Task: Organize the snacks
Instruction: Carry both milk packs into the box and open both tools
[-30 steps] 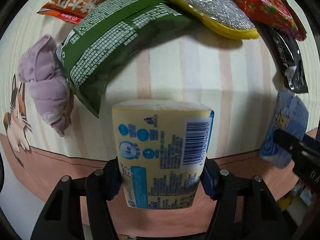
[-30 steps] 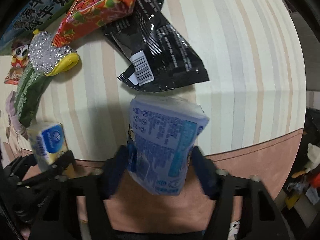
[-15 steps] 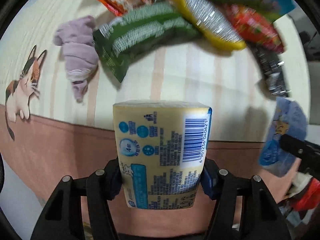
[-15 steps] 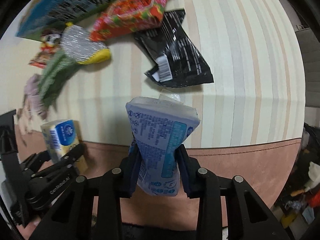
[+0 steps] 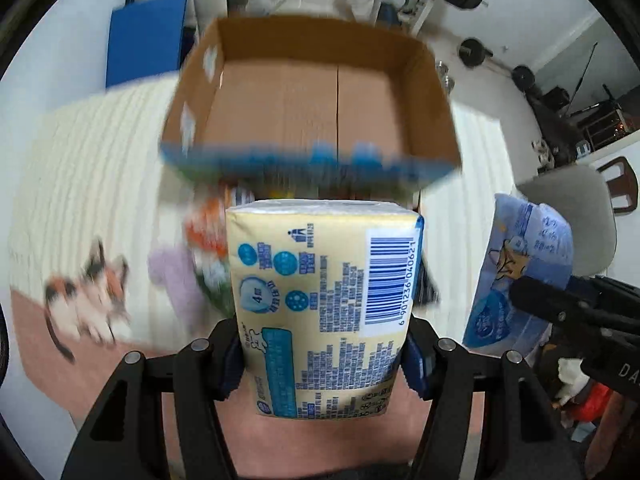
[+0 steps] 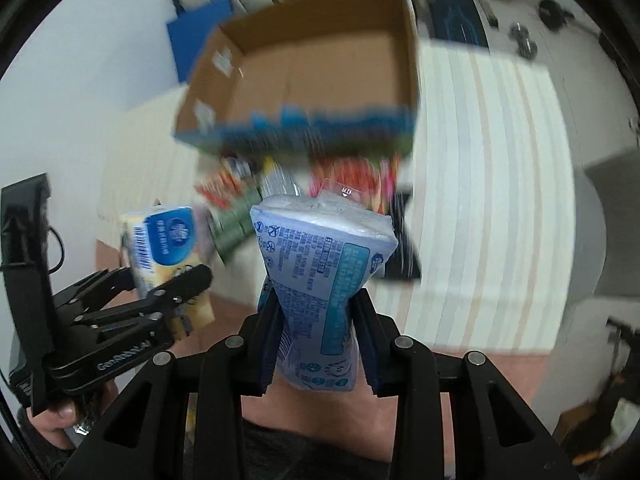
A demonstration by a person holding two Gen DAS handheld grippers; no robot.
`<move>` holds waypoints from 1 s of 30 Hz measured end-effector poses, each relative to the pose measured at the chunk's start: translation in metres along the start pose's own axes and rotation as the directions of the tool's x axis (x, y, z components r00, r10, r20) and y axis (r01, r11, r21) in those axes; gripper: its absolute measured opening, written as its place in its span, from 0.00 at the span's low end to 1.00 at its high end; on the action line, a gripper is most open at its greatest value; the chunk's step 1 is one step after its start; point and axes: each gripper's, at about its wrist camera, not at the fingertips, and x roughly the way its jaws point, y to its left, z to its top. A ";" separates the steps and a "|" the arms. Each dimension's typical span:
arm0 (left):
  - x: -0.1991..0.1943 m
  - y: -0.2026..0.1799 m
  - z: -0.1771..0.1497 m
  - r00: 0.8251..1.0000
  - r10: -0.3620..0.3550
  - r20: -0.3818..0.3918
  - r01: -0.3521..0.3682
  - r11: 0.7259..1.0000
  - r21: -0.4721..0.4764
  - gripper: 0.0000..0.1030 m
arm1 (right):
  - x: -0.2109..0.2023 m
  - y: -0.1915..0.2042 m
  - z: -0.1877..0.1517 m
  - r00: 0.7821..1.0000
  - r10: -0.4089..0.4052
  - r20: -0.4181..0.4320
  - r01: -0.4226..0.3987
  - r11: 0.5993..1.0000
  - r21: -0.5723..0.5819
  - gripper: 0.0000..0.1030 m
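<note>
My left gripper (image 5: 322, 354) is shut on a yellow tissue pack (image 5: 324, 300) with a barcode, held upright above the table's front edge. My right gripper (image 6: 318, 344) is shut on a blue tissue pack (image 6: 324, 280), squeezed at its waist. Each pack also shows in the other view: the blue tissue pack (image 5: 520, 276) at the right, the yellow tissue pack (image 6: 164, 248) at the left. An open cardboard box (image 5: 312, 96) with a blue front stands empty at the back of the striped table; in the right wrist view the box (image 6: 316, 68) is tilted. Blurred snack bags (image 6: 248, 200) lie in front of it.
A striped cloth with a cat print (image 5: 86, 300) covers the table (image 5: 80, 160). A purple plush (image 5: 176, 276) lies left of the yellow pack. A grey chair (image 5: 580, 216) stands at the right. Gym gear and a blue mat (image 5: 144, 36) lie behind the table.
Both grippers have lifted and tilted up with their packs still held. The view swung from the snack pile on the cloth up to the cardboard box and the room behind.
</note>
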 end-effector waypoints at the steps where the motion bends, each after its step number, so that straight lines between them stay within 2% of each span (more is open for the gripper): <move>1: -0.004 0.000 0.020 1.000 0.005 0.018 -0.005 1.000 0.011 0.59 | -0.008 0.002 0.015 1.000 -0.015 0.022 0.015 1.000 -0.006 0.36; 3: 0.001 -0.001 0.060 0.999 0.011 0.040 -0.012 1.000 0.027 0.59 | -0.015 0.003 0.053 0.997 -0.049 0.057 0.049 0.999 -0.009 0.36; 7: 0.031 0.007 0.133 1.000 -0.021 0.019 0.021 0.999 0.033 0.59 | -0.002 0.000 0.117 0.995 -0.076 0.058 0.076 0.997 0.014 0.36; 11: 0.074 0.020 0.187 0.999 -0.049 -0.021 0.050 0.998 0.037 0.59 | 0.043 -0.004 0.180 0.993 -0.118 0.022 0.118 0.993 0.017 0.36; 14: 0.108 0.024 0.223 0.994 -0.078 -0.073 0.081 0.996 0.026 0.59 | 0.080 -0.010 0.212 0.989 -0.144 -0.017 0.144 0.989 0.018 0.36; 21: 0.174 0.019 0.264 0.979 -0.086 -0.186 0.095 0.995 0.041 0.59 | 0.151 -0.034 0.266 0.976 -0.195 -0.096 0.198 0.980 0.026 0.36; 26: 0.201 0.010 0.270 0.962 -0.122 -0.243 0.135 0.990 0.038 0.59 | 0.172 -0.047 0.279 0.970 -0.206 -0.128 0.211 0.977 0.029 0.36; 30: 0.212 0.005 0.284 0.959 -0.120 -0.258 0.137 0.989 0.049 0.59 | 0.181 -0.052 0.287 0.966 -0.224 -0.130 0.228 0.974 0.016 0.36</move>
